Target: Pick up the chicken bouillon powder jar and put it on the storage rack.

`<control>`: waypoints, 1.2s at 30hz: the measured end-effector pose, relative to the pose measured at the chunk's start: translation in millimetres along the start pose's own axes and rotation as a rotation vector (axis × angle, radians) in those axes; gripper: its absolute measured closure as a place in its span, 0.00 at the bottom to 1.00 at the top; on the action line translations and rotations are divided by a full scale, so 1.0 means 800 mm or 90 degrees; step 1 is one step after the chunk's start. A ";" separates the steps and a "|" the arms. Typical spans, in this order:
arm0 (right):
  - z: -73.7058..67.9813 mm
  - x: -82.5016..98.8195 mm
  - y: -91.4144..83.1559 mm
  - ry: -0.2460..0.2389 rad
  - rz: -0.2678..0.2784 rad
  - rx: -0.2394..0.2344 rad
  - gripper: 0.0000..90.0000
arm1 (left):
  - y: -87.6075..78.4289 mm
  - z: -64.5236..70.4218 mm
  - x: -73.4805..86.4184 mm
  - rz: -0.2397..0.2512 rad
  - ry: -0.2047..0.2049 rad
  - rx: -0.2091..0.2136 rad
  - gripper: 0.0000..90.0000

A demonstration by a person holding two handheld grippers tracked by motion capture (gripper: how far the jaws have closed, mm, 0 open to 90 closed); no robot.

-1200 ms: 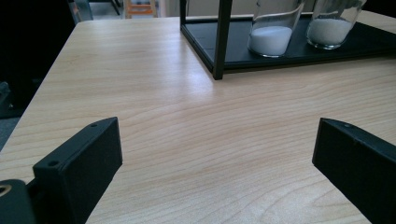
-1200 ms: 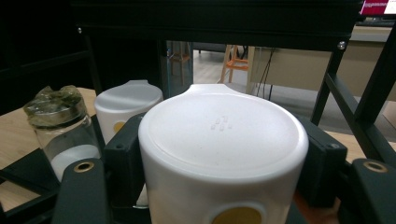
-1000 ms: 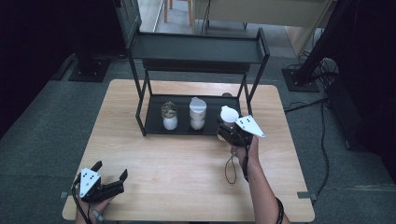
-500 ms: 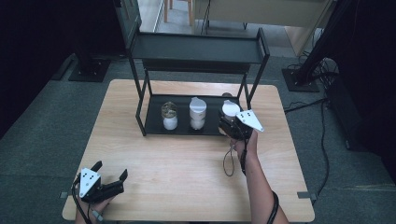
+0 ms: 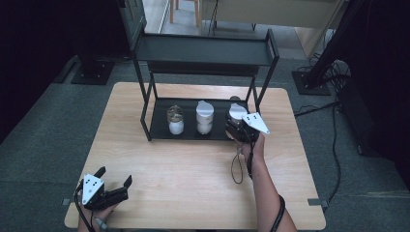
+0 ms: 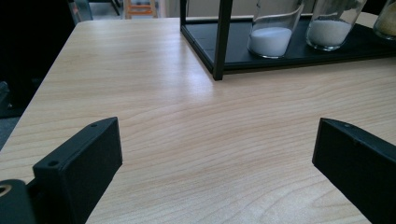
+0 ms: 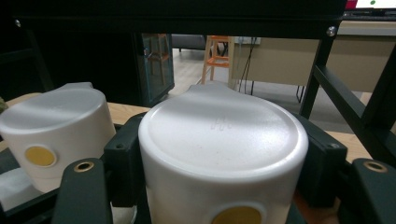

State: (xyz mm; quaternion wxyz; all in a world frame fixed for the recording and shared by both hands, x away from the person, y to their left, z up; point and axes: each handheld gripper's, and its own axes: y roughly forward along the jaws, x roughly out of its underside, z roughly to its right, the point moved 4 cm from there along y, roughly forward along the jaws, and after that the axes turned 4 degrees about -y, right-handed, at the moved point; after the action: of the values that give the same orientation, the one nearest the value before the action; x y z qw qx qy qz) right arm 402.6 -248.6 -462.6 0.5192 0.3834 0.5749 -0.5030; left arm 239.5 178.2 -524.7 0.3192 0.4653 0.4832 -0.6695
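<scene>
Jar (image 7: 223, 154), white-lidded, upright, clamped between the right gripper (image 5: 240, 126) jaws at the right end of the rack's lower tray (image 5: 159, 130), beside two jars; left gripper (image 5: 115, 180) open, far off.

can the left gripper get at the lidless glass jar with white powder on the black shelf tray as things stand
Probably yes. The left gripper sits open on the wooden table, and bare tabletop lies between it and the lidless glass jar at the left end of the black shelf tray; only the corner post stands nearby.
</scene>
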 end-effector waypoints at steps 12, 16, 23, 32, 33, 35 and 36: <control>-0.002 0.016 0.013 0.006 -0.010 -0.001 0.34 | 0.000 0.000 0.000 0.002 -0.002 0.000 0.02; -0.002 0.017 0.013 0.003 -0.006 0.000 0.34 | 0.000 0.000 0.000 0.001 -0.001 0.000 0.02; -0.002 0.018 0.012 0.005 -0.009 -0.006 0.30 | 0.000 0.000 0.000 0.002 0.000 0.000 0.02; -0.010 0.016 0.003 -0.002 -0.011 -0.038 0.09 | 0.000 0.001 0.000 0.001 0.001 -0.002 0.02; -0.010 0.016 0.002 0.000 -0.009 -0.035 0.09 | 0.000 0.000 0.000 0.001 0.000 -0.002 0.02; -0.012 0.016 0.001 0.000 -0.008 -0.031 0.06 | 0.000 0.000 0.000 0.001 0.000 -0.002 0.02; -0.013 0.016 0.000 0.002 -0.008 -0.031 0.05 | 0.000 0.000 0.000 0.001 0.000 -0.002 0.02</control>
State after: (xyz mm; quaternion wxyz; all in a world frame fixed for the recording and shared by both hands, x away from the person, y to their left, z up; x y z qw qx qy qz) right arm 398.2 -239.8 -475.7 0.5242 0.3680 0.5901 -0.4915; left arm 239.8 177.7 -524.6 0.3209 0.4651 0.4838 -0.6683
